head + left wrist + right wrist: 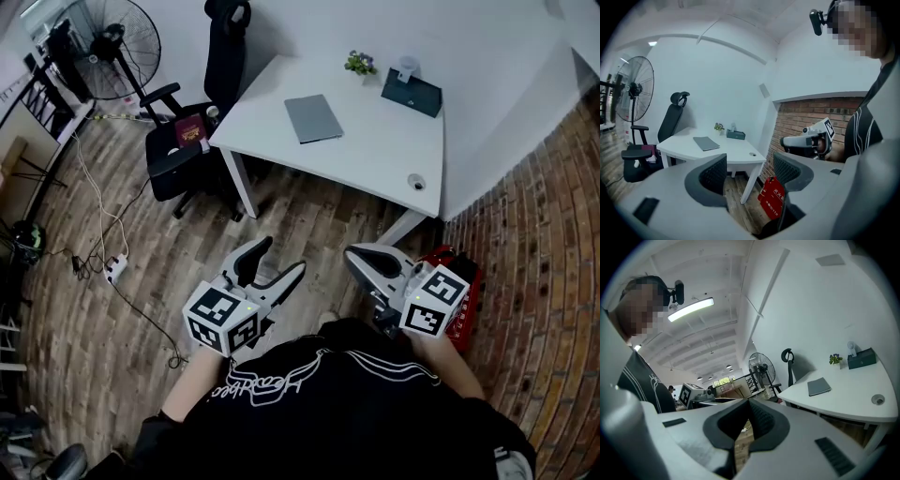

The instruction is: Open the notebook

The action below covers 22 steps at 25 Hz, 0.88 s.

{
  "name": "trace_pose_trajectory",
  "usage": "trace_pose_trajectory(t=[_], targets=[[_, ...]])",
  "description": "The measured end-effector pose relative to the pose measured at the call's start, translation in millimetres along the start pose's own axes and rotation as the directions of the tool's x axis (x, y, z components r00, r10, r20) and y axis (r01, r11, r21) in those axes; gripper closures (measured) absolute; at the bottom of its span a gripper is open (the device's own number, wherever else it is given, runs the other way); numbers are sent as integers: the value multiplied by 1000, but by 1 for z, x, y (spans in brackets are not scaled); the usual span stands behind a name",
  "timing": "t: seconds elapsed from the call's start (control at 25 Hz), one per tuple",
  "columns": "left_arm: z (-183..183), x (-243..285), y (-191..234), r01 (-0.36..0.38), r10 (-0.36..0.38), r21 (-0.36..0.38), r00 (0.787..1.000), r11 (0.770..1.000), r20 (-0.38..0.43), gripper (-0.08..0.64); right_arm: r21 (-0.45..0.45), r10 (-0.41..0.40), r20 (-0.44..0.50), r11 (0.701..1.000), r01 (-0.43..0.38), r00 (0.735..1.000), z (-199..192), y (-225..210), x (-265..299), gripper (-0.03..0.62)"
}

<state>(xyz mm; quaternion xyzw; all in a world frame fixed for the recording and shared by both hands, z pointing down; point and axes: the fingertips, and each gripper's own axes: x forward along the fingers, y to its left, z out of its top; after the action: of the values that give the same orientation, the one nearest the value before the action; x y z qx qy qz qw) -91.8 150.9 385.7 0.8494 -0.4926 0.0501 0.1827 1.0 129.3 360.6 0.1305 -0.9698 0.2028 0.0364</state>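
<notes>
The left hand-held gripper [278, 261] stood released, jaws wide with nothing between them. The right hand-held gripper [361, 262] was clenched and empty. Both hung over the floor, well apart from the notebook [313, 118], which lay closed and flat on the far white surface [375, 150]. It looked thin, light and stiff-covered, and liable to slide: pin it with one gripper and lift the cover at a free edge. The spine side could not be told. A chair [183, 155] crowded the left; bare room lay right of the notebook.
</notes>
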Motion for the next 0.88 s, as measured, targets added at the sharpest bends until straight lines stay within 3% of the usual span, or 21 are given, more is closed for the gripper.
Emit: trace_pose_trajectory(t=[0.44, 0.64, 0.88], targets=[[18, 45, 64, -54, 53, -18, 998, 998, -45, 246, 33, 12, 31, 999, -13, 999, 30, -81, 53, 591], [45, 84, 111, -96, 95, -20, 994, 995, -54, 247, 56, 22, 41, 998, -24, 999, 60, -140, 89, 591], [76, 152, 159, -89, 88, -17, 993, 996, -79, 247, 66, 7, 40, 998, -9, 999, 97, -217, 120, 591]])
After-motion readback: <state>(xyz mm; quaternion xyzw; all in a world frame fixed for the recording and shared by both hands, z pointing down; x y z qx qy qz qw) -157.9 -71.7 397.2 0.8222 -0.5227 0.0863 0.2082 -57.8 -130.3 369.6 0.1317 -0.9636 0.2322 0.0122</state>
